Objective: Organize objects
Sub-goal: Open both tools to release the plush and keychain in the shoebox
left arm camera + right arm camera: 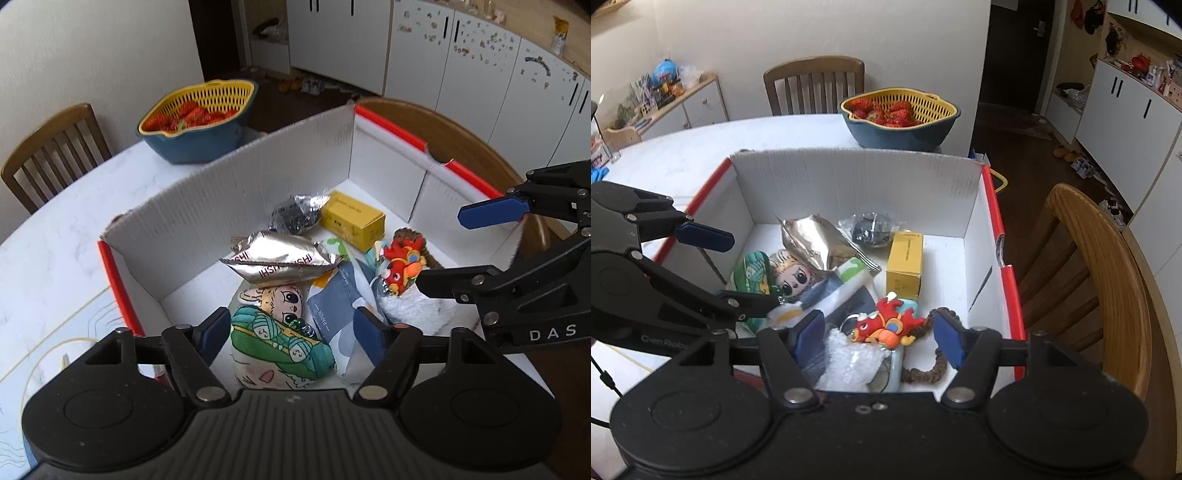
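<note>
Both open grippers, left gripper [291, 334] and right gripper [879, 336], hover over the box [849, 181].

A white marble-look table [683, 155] carries the red-edged white cardboard box [849, 177] under both tongs, strawberry colander bowl [900, 120] beyond.

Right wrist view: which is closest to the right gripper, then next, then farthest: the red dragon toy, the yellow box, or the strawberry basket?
From the right gripper:
1. Red dragon toy, between the fingers, in the box.
2. Yellow box, farther back, mid-box.
3. Strawberry basket, outside, behind the back wall.
</note>
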The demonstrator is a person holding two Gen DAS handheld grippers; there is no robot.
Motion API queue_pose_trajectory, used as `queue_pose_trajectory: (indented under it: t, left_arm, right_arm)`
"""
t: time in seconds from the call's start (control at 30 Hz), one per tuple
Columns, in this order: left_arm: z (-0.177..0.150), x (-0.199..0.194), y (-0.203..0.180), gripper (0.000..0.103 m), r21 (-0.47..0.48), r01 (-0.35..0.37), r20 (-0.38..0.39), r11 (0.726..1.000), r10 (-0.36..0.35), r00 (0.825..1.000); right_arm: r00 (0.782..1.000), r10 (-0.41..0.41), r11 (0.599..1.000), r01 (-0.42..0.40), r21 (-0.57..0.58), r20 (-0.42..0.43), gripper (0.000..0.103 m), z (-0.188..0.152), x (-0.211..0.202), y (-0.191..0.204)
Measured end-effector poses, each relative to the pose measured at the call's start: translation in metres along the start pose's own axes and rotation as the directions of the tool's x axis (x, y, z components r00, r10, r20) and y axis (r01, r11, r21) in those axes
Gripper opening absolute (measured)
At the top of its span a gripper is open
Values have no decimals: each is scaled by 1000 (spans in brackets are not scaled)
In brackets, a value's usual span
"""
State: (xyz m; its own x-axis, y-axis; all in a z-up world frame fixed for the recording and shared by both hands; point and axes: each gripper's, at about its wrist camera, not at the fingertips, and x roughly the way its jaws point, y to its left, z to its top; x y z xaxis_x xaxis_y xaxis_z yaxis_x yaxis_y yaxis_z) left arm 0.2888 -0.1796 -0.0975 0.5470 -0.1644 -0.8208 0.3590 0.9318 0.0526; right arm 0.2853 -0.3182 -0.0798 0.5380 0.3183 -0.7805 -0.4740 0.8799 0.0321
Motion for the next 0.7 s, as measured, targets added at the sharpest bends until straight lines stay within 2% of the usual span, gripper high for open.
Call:
queue_pose_trajectory:
  t: [0.3,0.5,0.7]
  left_arm:
    - [-11,-40,16,77,-21,49,87,999,-47,995]
    - [-23,-73,33,83,-17,68,159,998,-64,985]
    - [-38,-102,53,87,-32,87,196,996,-79,977]
  right_arm:
    - [997,-21,998,18,53,70,77,-2,-32,15]
    - [990,-39,996,28,82,134,84,-4,-57,36]
    - [981,-66,992,45,117,184,88,-7,-76,62]
